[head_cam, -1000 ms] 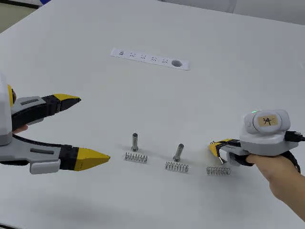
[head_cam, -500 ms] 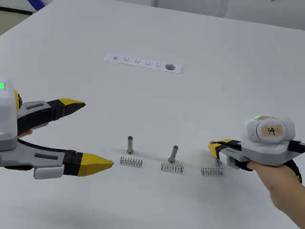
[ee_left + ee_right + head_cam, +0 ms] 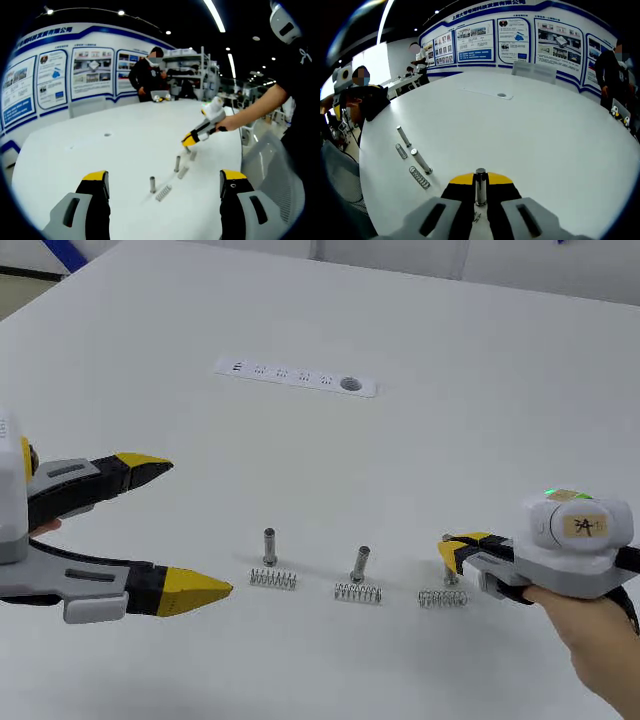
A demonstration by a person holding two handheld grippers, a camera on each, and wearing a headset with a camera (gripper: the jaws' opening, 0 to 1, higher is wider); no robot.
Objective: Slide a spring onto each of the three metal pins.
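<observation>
The right claw (image 3: pixel 452 546) is closed on the rightmost pin (image 3: pixel 480 189), just beside a spring (image 3: pixel 443 597) lying on the white counter (image 3: pixel 450 440), while the left claw (image 3: pixel 195 527) gapes wide, well left of the middle pin (image 3: pixel 361 562) and the left pin (image 3: pixel 269 545).

Left gripper (image 3: pixel 164 176): two grey jaws with yellow tips, at lower left and lower right of the frame, spread wide, nothing between them.
White table (image 3: pixel 100 155): fills the middle.
Near pin (image 3: pixel 153 184), middle pin (image 3: pixel 177 163), far pin (image 3: pixel 187 149): upright, in a row running up and right from lower centre.
Near spring (image 3: pixel 163 192), middle spring (image 3: pixel 183 172), far spring (image 3: pixel 193 155): each lying flat just beside its pin.
Right gripper (image 3: pixel 189 140): enters from the right, held in a hand (image 3: pixel 227 121), yellow tip at the far pin.
Posters (image 3: pixel 92 65): on the wall, upper left.
Standing person (image 3: pixel 146 75): beyond the table, top centre.
</observation>
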